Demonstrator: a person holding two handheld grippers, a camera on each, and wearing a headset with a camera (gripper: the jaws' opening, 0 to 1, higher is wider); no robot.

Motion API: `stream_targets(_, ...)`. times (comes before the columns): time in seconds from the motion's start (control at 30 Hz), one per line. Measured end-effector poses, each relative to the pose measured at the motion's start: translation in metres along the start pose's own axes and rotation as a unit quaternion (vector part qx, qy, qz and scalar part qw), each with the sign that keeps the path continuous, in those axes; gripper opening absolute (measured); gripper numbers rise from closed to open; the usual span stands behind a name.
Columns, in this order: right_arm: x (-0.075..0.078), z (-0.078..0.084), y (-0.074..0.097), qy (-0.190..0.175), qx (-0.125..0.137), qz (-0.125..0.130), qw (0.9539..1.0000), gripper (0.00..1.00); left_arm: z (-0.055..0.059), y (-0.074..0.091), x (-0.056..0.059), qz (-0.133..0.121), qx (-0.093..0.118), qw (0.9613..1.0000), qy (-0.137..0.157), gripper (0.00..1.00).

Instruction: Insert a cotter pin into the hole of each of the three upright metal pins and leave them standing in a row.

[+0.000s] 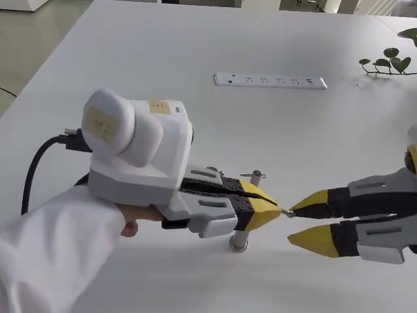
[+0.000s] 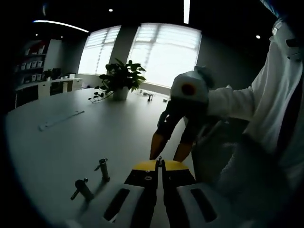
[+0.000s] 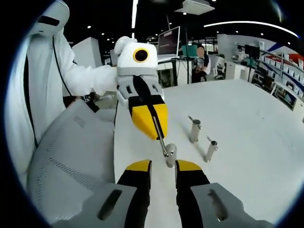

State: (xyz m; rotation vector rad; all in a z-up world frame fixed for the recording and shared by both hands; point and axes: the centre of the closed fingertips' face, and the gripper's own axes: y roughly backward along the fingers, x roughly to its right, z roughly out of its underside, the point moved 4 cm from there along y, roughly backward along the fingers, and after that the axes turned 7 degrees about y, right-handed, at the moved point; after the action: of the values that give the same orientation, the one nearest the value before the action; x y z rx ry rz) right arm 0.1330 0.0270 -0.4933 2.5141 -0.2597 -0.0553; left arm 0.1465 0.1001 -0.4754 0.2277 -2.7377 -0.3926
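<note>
Fingers of the left gripper pinch a cotter pin at the third metal pin; those of the right gripper gape. I judge the middle pin and end pin already fitted.

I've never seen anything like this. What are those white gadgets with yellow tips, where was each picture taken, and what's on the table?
No robot: a person in a white sleeve holds two hand tools, each with two yellow-tipped jaws and its own camera. One picture comes from a headset looking down; the other two look along each tool's jaws. The left gripper has its jaws shut on a thin metal cotter pin. The right gripper faces it, jaws open. On the white table stand short upright metal pins, with a white power strip and a green plant beyond.
</note>
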Motion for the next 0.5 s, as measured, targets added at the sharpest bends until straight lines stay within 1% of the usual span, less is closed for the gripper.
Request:
stream_targets(0.07, -0.0022, -0.0015, -0.002, -0.002, 0.003, -0.006, 1.0, 0.13, -0.0003, -0.0001, 0.0015, 0.006, 0.001, 0.9999, -0.013, 0.0)
stream_targets(0.17, -0.003, -0.0024, -0.0038, 0.001, 0.003, -0.008, 1.0, 0.12, 0.0017, -0.0008, 0.0034, 0.014, -0.006, 0.9992, -0.036, 0.0)
stream_targets(0.33, -0.0037, -0.0054, -0.0046, 0.001, 0.009, -0.011, 0.9999, 0.08, 0.0026, -0.0013, 0.0057, 0.018, -0.009, 0.9987, -0.046, 0.0)
stream_targets(0.43, -0.0055, -0.0046, -0.0053, 0.01, 0.004, -0.017, 0.9998, 0.04, 0.002, -0.0018, 0.0068, 0.022, -0.007, 0.9986, -0.048, 0.0)
stream_targets(0.5, -0.0054, -0.0044, -0.0054, 0.012, 0.003, -0.016, 0.9998, 0.02, 0.0029, -0.002, 0.007, 0.024, -0.011, 0.9981, -0.056, 0.0)
